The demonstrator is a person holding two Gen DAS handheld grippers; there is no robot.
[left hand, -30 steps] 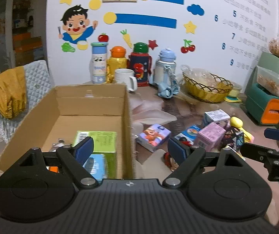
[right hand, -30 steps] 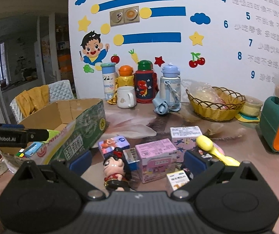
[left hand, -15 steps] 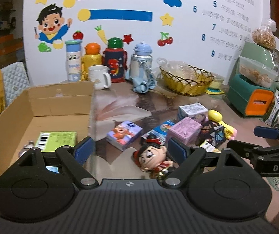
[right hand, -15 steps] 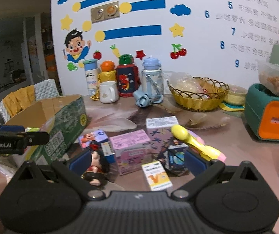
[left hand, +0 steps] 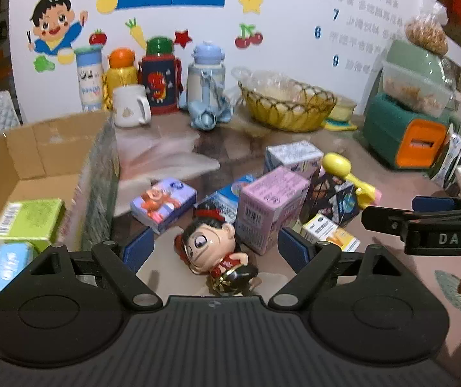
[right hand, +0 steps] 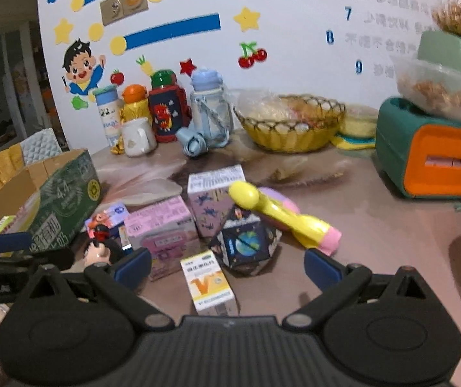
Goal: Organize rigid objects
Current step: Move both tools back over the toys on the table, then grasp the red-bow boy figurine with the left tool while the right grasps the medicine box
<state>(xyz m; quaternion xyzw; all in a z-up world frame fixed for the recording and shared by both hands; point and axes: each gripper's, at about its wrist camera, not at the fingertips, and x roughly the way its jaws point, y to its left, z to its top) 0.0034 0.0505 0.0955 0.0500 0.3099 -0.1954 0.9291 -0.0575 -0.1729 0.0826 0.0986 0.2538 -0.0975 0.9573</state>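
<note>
White wall behind, stuck with cartoon cut-outs, stars and blue numerals; a row of children's bottles and a white mug [left hand: 130, 104] stand at its foot. Glossy brown tabletop [right hand: 375, 225], cluttered.

Landmark: open brown cardboard box [left hand: 53, 148] at the table's left edge. Inside it I see a green carton [left hand: 27, 222] and part of a colour cube.

Just right of the box wall lies a big-headed doll figurine with black hair and red outfit [left hand: 214, 251], on its back, long axis running diagonally, head toward the box, feet toward my left gripper [left hand: 216, 246]. Its fingers stand wide apart either side of the doll, touching nothing.

Farther right of the box: pink rectangular carton [left hand: 269, 206], dark star-patterned cube [right hand: 246, 245], yellow-and-pink toy handle [right hand: 282, 216].

My right gripper [right hand: 227, 266], fingers spread, empty, hangs over a small white-and-yellow medicine box [right hand: 207, 283], its long axis pointing away from the camera.
</note>
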